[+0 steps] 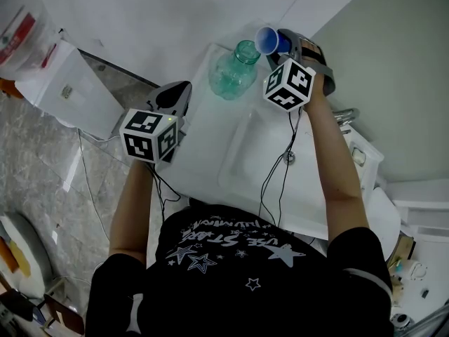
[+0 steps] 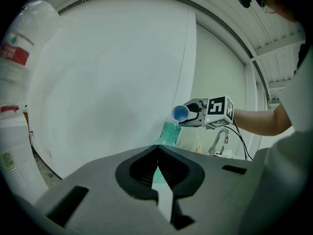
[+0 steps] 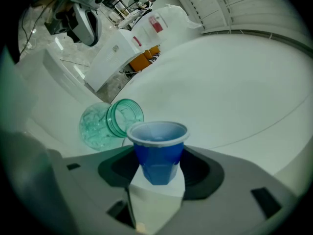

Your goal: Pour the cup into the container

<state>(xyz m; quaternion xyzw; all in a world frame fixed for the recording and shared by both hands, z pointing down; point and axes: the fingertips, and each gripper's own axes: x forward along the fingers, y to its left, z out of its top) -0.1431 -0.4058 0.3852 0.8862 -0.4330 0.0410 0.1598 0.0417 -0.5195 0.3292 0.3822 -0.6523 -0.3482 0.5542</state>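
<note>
Black short-sleeved T-shirt (image 1: pixel 231 258), white stars and lettering; beyond the T-shirt, thin black cables (image 1: pixel 264 188) run from grey left claw (image 1: pixel 184 88) and right claw (image 1: pixel 279 42), each bearing a black-and-white marker cube (image 1: pixel 149 135).

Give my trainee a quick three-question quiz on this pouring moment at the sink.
1. Which gripper holds the blue plastic cup? A left, B right, C neither.
2. True or false: the clear green jar stands open on the white sink counter.
3. Fill in: the left gripper holds ____.
Key: 1 B, the right gripper; 2 true; 3 nothing.
</note>
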